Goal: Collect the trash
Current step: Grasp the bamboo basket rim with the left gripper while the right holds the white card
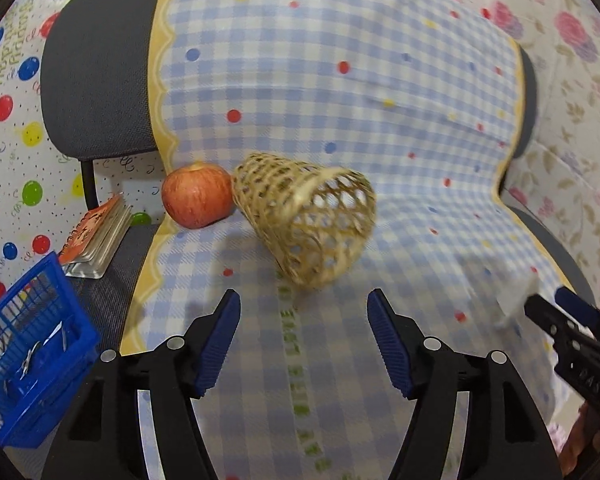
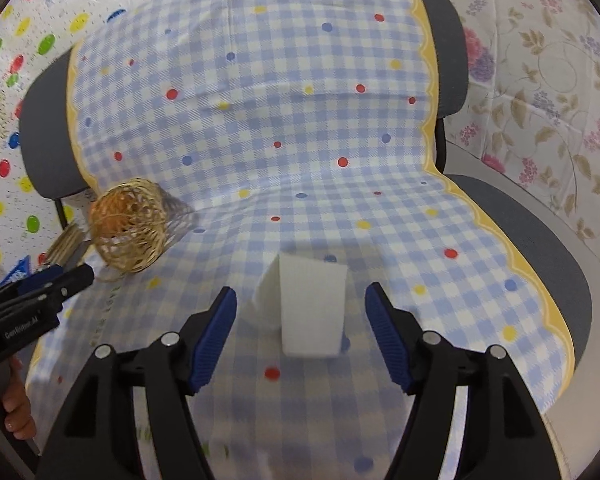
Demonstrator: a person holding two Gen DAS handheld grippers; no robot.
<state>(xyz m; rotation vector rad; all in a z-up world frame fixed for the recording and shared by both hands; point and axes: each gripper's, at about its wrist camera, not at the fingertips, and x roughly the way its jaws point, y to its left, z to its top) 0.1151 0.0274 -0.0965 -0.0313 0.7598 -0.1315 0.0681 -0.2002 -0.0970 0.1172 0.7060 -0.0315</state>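
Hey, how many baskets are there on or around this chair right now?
2. The woven bamboo basket lies tipped on the checkered cloth beside the apple; the blue plastic basket sits off the seat's left edge. Others may be hidden.

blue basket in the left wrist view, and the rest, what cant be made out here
- Blue basket, left wrist view: cut by the frame edge; contents thin and unclear.
- Apple, right wrist view: only orange glimpses through the wicker basket.
- White paper, left wrist view: motion-blurred beside the right gripper.
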